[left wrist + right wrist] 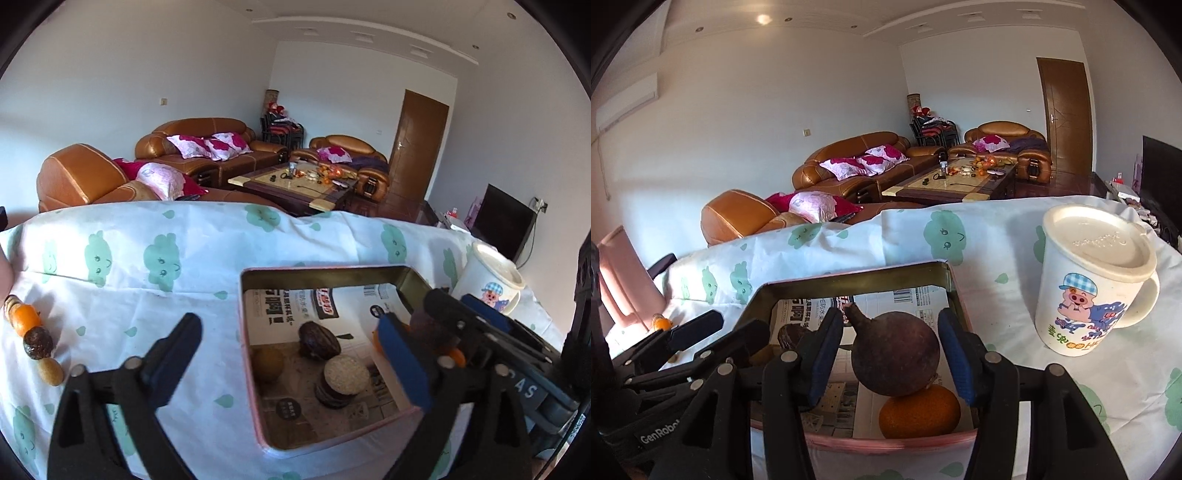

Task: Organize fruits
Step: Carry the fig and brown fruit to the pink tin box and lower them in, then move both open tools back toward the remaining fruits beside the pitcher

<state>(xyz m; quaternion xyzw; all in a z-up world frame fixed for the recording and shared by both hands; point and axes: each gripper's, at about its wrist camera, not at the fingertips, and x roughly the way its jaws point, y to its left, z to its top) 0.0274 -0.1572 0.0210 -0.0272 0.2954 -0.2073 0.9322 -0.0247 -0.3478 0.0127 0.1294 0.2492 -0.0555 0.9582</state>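
My right gripper sits low over the tin, fingers spread either side of the dark round fruit, not squeezing it, and that fruit rests on an orange at the tin's 6 o'clock. I'd back straight out so nothing rolls. Left gripper hangs wide and empty at the tin's 9 o'clock edge, with three small fruits further out at 9 o'clock.

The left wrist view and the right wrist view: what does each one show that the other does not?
Only the left wrist view shows the row of small fruits on the cloth and the round cake inside the tin. Only the right wrist view shows the dark round fruit between the right gripper fingers, resting on an orange. Both show the tin, the lidded mug and the sofas.
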